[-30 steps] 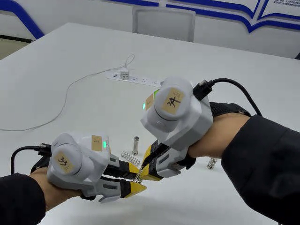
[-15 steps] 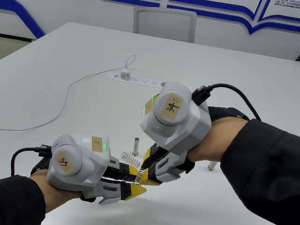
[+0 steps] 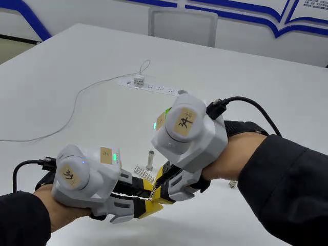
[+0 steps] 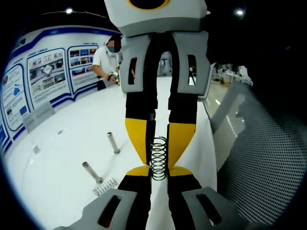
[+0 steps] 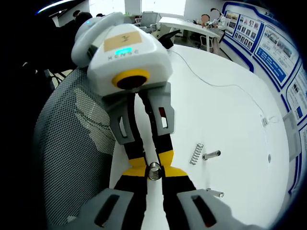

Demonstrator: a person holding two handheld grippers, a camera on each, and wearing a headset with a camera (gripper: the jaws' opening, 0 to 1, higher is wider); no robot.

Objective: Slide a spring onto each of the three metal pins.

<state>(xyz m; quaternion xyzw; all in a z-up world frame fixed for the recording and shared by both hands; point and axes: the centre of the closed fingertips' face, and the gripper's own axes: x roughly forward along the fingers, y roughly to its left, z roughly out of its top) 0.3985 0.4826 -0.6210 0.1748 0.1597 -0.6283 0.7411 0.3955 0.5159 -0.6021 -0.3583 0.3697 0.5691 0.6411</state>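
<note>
The white table [image 3: 77,77] stretched away from the person, with a grey chair [image 3: 182,25] pushed up to its far edge. Over the near edge, dark sleeves [image 3: 287,189] led down to the two handheld tools. They met nose to nose just above the table top, the left gripper [image 3: 148,196] low and reaching in from the left, and the right gripper [image 3: 156,190] angled down from above and the right. Both pairs of yellow-tipped jaws stood narrow and were pinched on the same held spring [image 4: 158,158]. The left gripper view showed that spring lengthwise, with its lower end at the left jaws and its upper coils flanked by the right jaws. The right gripper view showed it nearly end-on, right at the tips. Whether anything ran through its coils could not be told. Toward the middle of the table lay a white power strip [image 3: 148,85], and its thin cable [image 3: 72,110] trailed off toward the left edge. Just beyond the gripper tips one metal pin [image 4: 113,143] and a nearer metal pin [image 4: 92,172] stood upright and apart, back from the near edge. A loose spring [image 4: 105,187] lay flat just beside the nearer one. Another spring [image 3: 233,183] lay close to the right sleeve, largely hidden behind the wrist.
</note>
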